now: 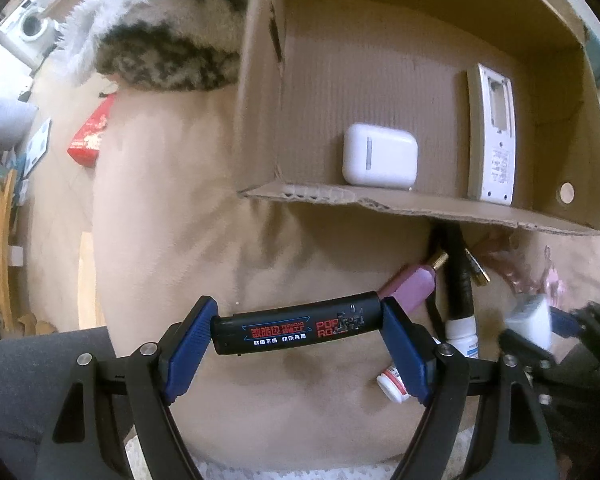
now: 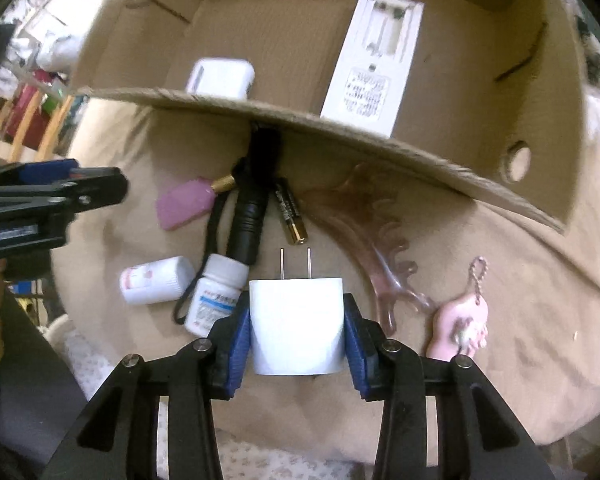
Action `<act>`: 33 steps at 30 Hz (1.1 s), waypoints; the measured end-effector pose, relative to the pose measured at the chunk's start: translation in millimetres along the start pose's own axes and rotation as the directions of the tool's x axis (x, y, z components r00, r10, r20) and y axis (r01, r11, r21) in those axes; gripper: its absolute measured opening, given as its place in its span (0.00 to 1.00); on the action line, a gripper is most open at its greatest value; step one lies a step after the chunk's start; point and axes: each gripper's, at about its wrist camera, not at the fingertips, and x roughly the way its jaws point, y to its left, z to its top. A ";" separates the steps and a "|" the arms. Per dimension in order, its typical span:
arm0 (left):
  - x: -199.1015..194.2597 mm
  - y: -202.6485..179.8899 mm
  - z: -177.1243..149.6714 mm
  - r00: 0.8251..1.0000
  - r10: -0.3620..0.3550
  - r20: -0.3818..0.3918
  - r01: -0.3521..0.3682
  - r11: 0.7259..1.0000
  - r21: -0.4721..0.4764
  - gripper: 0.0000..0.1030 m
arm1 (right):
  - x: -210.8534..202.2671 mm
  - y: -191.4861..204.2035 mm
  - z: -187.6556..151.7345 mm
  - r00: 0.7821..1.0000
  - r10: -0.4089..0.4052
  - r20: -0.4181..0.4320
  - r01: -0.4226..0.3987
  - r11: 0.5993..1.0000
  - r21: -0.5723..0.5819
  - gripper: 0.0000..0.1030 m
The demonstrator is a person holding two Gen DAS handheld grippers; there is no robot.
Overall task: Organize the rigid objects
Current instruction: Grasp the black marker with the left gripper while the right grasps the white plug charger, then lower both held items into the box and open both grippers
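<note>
My left gripper (image 1: 300,320) is shut on a black bar with red and blue print (image 1: 296,334), its blue pads pressing on the two ends, just above a beige cushion. My right gripper (image 2: 296,332) is shut on a white plug charger (image 2: 296,308), prongs pointing away from me. The charger hangs over the cushion in front of an open cardboard box (image 2: 340,136). Inside the box lie a white earbud case (image 1: 379,156) and a white remote (image 1: 494,136), back side up. In the right wrist view the left gripper (image 2: 60,192) shows at the left edge.
On the cushion before the box lie a pink tube (image 2: 186,202), a black flashlight (image 2: 250,216), a battery (image 2: 290,216), two white pill bottles (image 2: 156,280) (image 2: 216,296), a pink hair claw (image 2: 376,248) and a pink keychain (image 2: 460,328). A furry blanket (image 1: 160,40) lies beyond.
</note>
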 end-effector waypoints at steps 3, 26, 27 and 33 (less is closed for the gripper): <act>-14.4 1.7 -4.8 0.999 -0.007 0.041 0.007 1.000 -0.005 0.77 | -24.7 -0.1 -4.5 0.997 0.006 0.079 -0.008 1.000 0.028 0.42; -139.2 -18.2 22.3 0.906 -0.025 0.422 0.014 0.999 0.029 0.77 | -148.2 -49.3 18.8 0.843 -0.022 0.538 -0.047 0.992 0.114 0.42; -139.3 -19.0 26.4 0.904 -0.025 0.426 0.014 1.000 0.028 0.77 | -150.5 -51.4 24.8 0.841 -0.019 0.541 -0.051 0.992 0.114 0.42; -130.7 -20.6 54.6 0.900 -0.047 0.433 0.042 0.999 0.021 0.77 | -150.4 -65.0 57.8 0.835 -0.006 0.550 -0.079 0.988 0.130 0.42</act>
